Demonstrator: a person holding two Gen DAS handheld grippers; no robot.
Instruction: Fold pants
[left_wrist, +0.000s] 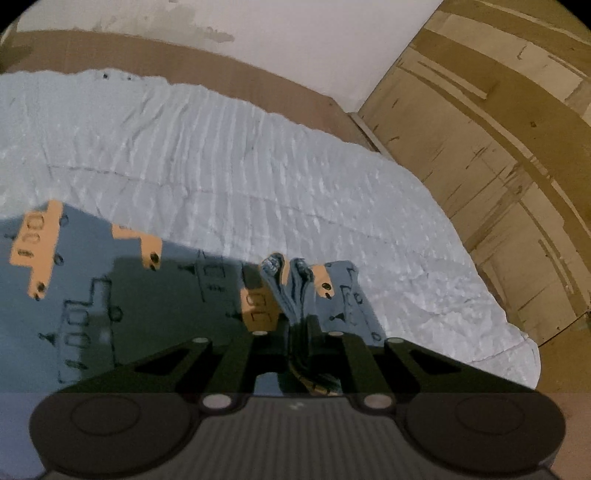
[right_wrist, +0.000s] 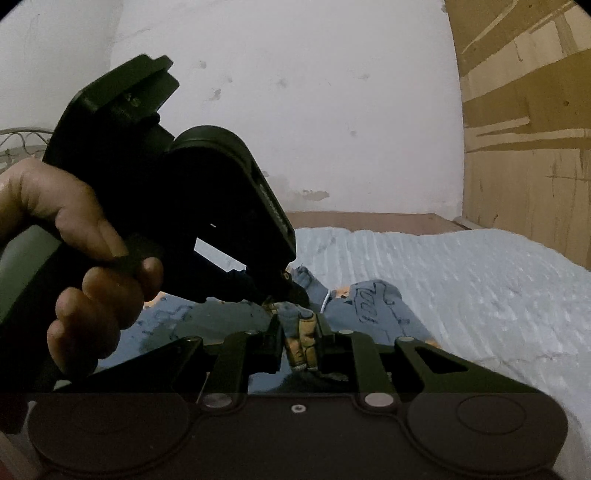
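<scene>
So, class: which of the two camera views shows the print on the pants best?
The left wrist view. There the pants spread flat across the white bedcover, showing orange patches and dark line drawings. In the right wrist view the pants are mostly hidden behind the left tool and the hand holding it.

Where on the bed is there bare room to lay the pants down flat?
The white bedspread is bare between the pants and the brown headboard, and out toward the plywood wall. It is crowded near the edge, where the left gripper and right gripper pinch bunched fabric.
</scene>
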